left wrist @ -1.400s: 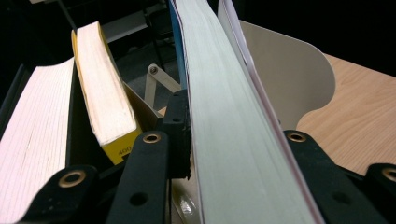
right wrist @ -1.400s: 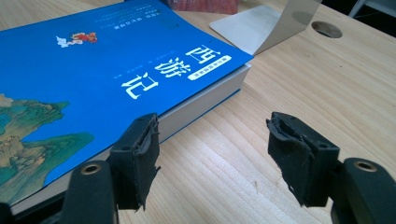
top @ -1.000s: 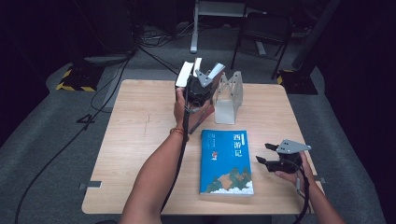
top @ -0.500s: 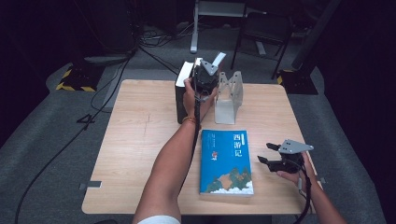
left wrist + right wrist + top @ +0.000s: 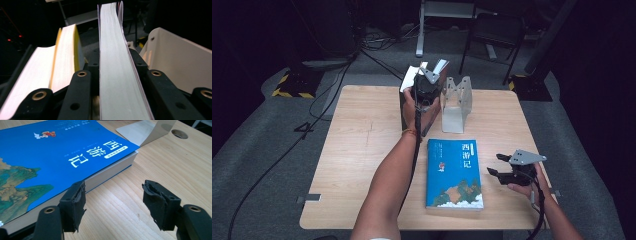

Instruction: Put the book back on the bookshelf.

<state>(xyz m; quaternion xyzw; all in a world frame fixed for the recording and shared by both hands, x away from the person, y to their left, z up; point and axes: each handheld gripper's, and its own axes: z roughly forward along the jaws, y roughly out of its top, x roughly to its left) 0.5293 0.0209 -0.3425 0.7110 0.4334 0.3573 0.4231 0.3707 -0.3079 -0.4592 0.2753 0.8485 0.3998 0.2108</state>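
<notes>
Since a second ago the left gripper (image 5: 428,79) has carried its white-paged book (image 5: 117,62) in toward the books (image 5: 63,57) standing at the table's (image 5: 362,145) far edge, beside the metal bookend (image 5: 456,102). Its jaws have just been opening, though the book sits between them, seemingly gripped. Shelving looks nearly finished; next comes letting go upright. The right gripper (image 5: 502,167) hangs open beside the blue book (image 5: 455,172) near the front edge.
</notes>
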